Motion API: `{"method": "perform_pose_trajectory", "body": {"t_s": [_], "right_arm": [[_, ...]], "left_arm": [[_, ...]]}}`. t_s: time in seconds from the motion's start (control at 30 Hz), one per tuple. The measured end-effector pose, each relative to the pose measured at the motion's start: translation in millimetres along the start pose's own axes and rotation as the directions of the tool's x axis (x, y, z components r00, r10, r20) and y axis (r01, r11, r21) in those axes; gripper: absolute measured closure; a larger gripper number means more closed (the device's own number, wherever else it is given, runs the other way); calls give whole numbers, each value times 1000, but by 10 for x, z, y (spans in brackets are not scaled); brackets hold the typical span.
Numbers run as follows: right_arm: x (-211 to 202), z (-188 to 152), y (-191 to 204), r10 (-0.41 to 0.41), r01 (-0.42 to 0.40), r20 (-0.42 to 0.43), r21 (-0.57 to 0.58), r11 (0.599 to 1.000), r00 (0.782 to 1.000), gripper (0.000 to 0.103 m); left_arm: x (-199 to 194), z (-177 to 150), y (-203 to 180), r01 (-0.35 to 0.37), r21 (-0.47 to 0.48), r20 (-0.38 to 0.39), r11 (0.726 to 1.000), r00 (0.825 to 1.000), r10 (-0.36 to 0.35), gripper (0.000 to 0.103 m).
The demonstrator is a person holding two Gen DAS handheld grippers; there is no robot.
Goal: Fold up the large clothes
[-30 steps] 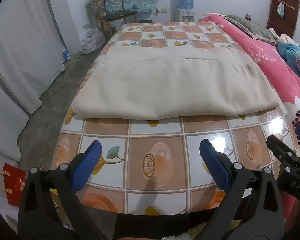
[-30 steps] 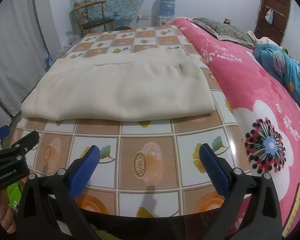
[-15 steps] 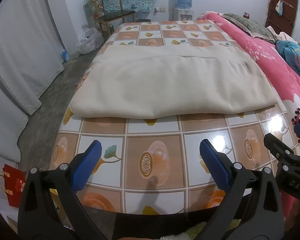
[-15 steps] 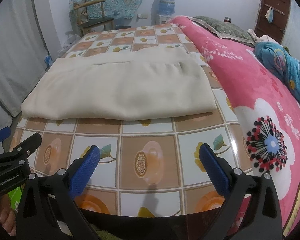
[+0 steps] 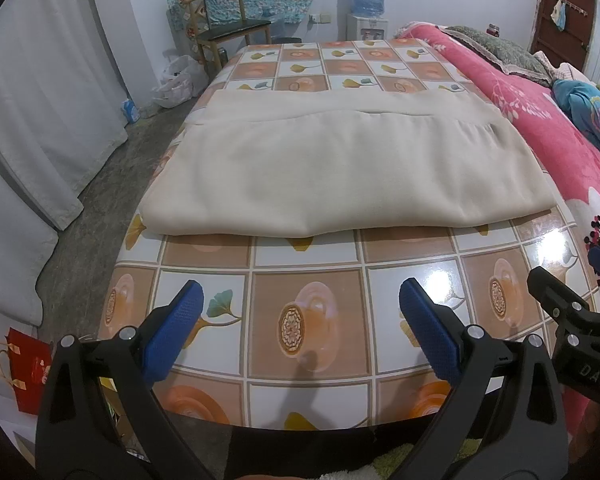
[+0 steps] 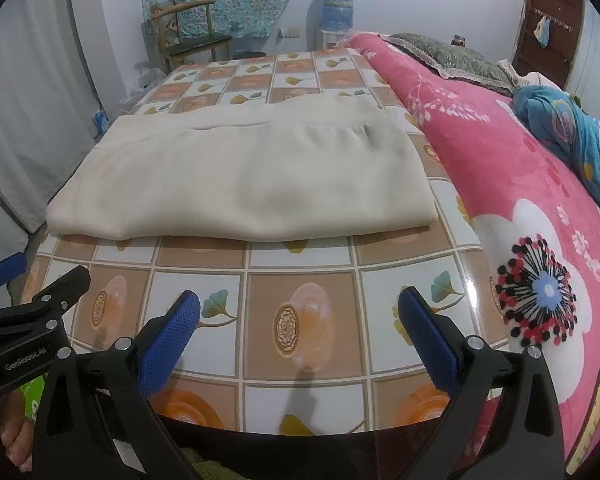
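Note:
A large cream cloth (image 5: 340, 164) lies folded flat in a wide rectangle on the tiled-pattern table (image 5: 308, 320); it also shows in the right wrist view (image 6: 240, 180). My left gripper (image 5: 300, 312) is open and empty, held over the table's near edge, short of the cloth. My right gripper (image 6: 300, 312) is open and empty too, over the same near edge, to the right of the left one. Each gripper appears at the edge of the other's view.
A bed with a pink flowered blanket (image 6: 520, 184) runs along the table's right side, with a blue bundle (image 6: 572, 132) on it. A wooden chair (image 5: 220, 32) and a water dispenser (image 5: 366, 8) stand at the far wall. White curtains (image 5: 40, 100) hang on the left.
Both grippers have drawn slightly back and up from the cloth. Their jaws stay open. The cloth has not moved.

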State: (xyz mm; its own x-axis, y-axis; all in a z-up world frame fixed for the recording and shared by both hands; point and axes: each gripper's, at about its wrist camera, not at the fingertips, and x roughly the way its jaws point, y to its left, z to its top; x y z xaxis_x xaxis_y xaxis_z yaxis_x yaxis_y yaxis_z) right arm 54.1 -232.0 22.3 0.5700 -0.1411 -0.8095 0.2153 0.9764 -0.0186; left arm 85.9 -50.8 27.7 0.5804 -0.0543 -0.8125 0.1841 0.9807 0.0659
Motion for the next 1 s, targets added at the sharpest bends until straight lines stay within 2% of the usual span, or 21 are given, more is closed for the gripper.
{"method": "perform_pose_trajectory", "body": {"t_s": [1.0], "right_arm": [[62,31,-3,8,-8,-9,7,1000,1000,6]], "left_arm": [[54,34,-2,-7,4,3,1000,1000,7,8]]}}
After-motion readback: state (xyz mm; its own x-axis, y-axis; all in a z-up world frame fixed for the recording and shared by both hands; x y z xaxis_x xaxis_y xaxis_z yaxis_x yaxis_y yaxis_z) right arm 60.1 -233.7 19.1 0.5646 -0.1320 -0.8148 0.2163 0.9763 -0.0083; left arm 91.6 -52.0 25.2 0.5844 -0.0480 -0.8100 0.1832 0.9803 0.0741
